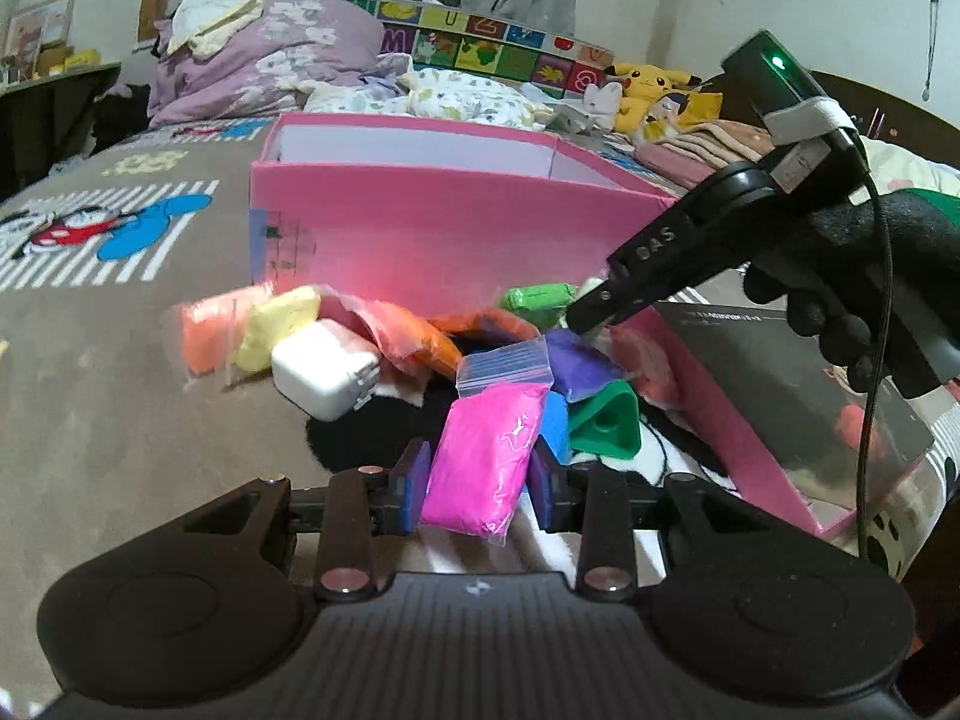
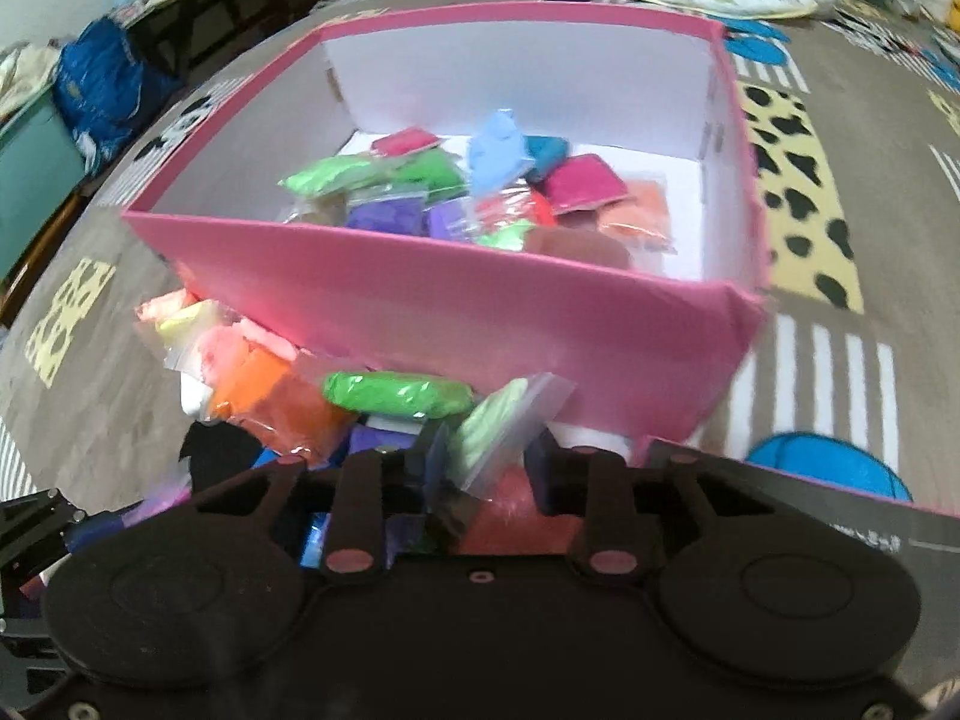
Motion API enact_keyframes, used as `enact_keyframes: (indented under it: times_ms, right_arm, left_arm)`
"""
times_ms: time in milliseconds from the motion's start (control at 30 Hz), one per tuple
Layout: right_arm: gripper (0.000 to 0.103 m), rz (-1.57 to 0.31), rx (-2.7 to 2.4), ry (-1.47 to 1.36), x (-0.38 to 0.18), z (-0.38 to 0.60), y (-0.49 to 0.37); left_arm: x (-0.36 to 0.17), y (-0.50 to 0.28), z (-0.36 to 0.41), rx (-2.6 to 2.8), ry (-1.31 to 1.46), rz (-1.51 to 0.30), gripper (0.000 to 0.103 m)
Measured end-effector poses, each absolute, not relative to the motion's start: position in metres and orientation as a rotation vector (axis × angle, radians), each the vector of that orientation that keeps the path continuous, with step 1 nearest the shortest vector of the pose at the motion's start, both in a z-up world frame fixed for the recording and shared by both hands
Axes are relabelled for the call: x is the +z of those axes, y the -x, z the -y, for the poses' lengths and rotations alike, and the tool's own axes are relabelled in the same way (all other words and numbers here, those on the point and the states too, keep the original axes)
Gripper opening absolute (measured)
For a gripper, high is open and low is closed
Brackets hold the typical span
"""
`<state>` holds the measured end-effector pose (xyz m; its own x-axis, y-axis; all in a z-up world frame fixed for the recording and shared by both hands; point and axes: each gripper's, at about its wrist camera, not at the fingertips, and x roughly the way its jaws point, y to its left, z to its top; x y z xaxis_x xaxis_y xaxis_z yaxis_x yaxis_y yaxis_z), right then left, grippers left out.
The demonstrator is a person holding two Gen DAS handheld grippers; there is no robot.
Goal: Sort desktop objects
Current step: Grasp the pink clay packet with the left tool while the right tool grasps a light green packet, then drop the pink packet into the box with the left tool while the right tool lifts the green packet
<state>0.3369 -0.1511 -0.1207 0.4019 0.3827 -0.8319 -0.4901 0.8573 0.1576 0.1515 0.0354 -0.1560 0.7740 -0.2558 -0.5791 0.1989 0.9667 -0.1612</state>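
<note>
My left gripper [image 1: 480,474] has its fingers [image 1: 414,480] clamped on a magenta clay bag [image 1: 480,456], low centre of the left view, bag upright between the pads. My right gripper [image 2: 489,468] pinches a pale green clay bag [image 2: 501,426] by its clear plastic; fingers closed on it, low centre of the right view, with a red bag [image 2: 510,516] just below.

Pink box [image 2: 444,306] sits on the bed [image 1: 120,372], open top, filling the middle of the right view. Inside it lies a heap of clay bags [image 2: 480,192]: green, purple, blue, magenta, orange, brown.

In front of the box wall, on the bed, loose stuff is piled: bright green bag [image 2: 396,393], orange bag [image 2: 282,396], yellow bag [image 1: 279,327], purple bag [image 1: 579,366], white charger [image 1: 327,375], green triangle piece [image 1: 606,423]. They touch or overlap each other.

In the left view my right gripper [image 1: 585,315] shows from the side at centre right, held by my black-gloved right hand [image 1: 858,276]. Box lid [image 1: 780,408] lies at right, beside the pile.
</note>
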Motion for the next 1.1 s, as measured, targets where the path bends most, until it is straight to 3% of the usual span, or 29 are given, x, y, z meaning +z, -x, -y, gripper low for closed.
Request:
enact_keyframes:
  times_ms: [400, 733, 1100]
  right_arm:
    - [0.017, -1.010, 0.577, 0.128, -0.111, 0.150, -0.334]
    - [0.014, -0.982, 0.647, 0.067, -0.091, 0.166, -0.323]
    - [0.014, -1.003, 0.806, 0.093, -0.086, 0.157, -0.307]
  left_arm:
    - [-0.149, -0.145, -0.048, -0.214, 0.092, -0.612, 0.033]
    - [-0.118, -0.147, -0.076, -0.189, 0.208, -0.563, 0.033]
    - [-0.076, -0.169, -0.076, -0.190, 0.135, -0.520, 0.032]
